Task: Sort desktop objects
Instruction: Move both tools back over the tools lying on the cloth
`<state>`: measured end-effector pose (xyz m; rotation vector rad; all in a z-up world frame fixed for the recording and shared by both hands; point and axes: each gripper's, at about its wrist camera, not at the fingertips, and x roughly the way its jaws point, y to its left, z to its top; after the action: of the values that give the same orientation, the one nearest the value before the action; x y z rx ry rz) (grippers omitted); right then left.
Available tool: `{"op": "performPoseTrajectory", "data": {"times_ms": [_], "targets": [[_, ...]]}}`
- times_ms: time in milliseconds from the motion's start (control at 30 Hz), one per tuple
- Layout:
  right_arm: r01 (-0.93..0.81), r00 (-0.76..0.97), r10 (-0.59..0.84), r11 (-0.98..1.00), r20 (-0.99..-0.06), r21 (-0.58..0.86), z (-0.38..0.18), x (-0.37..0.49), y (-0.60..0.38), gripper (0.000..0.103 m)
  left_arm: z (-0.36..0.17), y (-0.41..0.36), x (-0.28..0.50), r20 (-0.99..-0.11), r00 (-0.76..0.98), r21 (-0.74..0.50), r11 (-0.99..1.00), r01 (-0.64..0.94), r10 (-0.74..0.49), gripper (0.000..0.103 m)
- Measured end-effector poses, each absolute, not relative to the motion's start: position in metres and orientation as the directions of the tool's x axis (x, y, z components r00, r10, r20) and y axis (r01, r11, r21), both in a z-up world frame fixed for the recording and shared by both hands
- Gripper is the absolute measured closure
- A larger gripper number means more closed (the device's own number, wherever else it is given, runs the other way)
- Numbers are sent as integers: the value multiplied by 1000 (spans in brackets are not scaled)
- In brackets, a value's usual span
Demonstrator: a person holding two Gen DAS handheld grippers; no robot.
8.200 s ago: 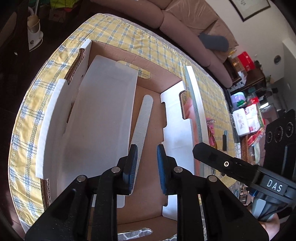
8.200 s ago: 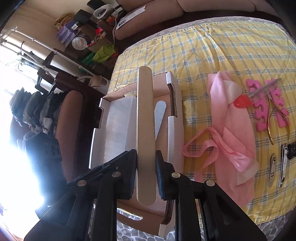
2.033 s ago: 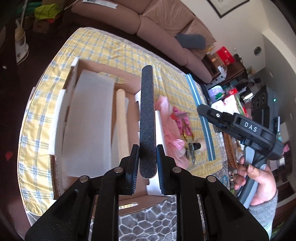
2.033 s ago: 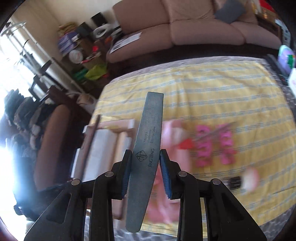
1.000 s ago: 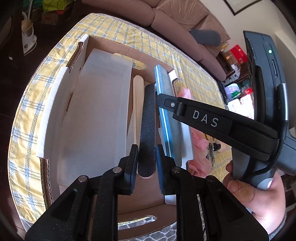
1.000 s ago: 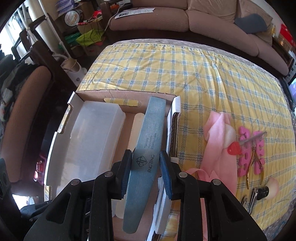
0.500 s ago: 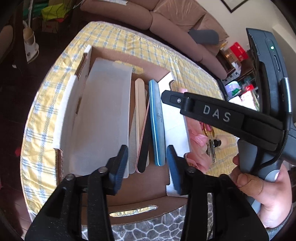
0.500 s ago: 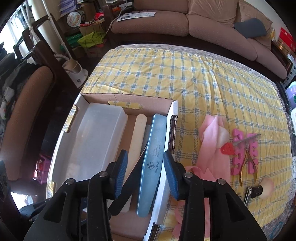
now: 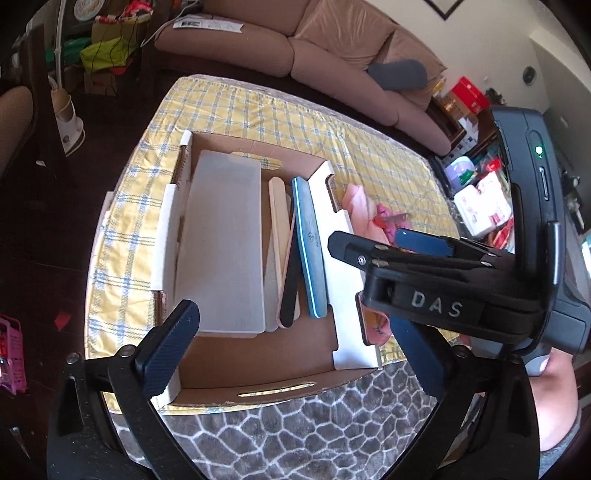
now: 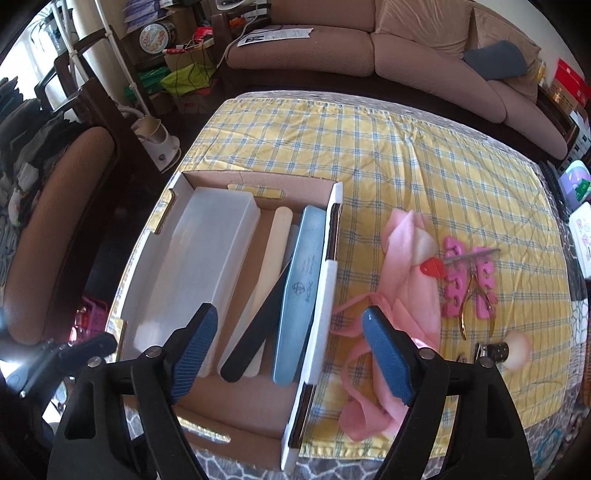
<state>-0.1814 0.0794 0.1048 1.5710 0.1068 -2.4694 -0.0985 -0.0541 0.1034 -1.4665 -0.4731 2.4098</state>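
The blue nail file (image 10: 300,291) lies lengthwise, near-to-far, in the cardboard box (image 10: 324,295); both claws, left (image 9: 295,354) and right (image 10: 291,354), now gape empty, files released.

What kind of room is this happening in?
Most likely a home living room: a brown sofa behind a table with a yellow checked tablecloth, and household clutter piled in the corner.

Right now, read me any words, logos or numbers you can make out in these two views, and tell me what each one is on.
"DAS": white letters on the black body of the right claw, seen from the left wrist view.
Blue nail file in the cardboard box: a diamond-shaped logo and lines of print, too small to read.
Papers on the sofa: printed, too blurred to read.
Round tin behind the chair: lettering unreadable.
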Motion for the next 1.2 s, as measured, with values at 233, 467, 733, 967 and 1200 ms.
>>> {"op": "performPoseTrajectory", "data": {"times_ms": [233,467,733,967,1200], "targets": [[226,-424,-148,-973,-894,54,113,-161,77,0,115,-56,-85,-819,-448,-363,-928,-78,358,0],[223,-433,-160,-973,-887,66,119,-146,85,0,129,-44,-74,-825,-459,-314,-943,-114,330,0],[159,-464,-163,-982,-871,99,132,-136,146,0,140,-22,-74,-823,-455,-304,-941,-152,339,0],[33,-488,-137,-990,-862,139,137,-129,247,0,137,25,-86,-825,-421,-311,-924,-222,378,0],[-93,-515,-81,-984,-853,149,134,-120,332,0,132,87,-106,-846,-380,-253,-909,-332,374,0]]}}
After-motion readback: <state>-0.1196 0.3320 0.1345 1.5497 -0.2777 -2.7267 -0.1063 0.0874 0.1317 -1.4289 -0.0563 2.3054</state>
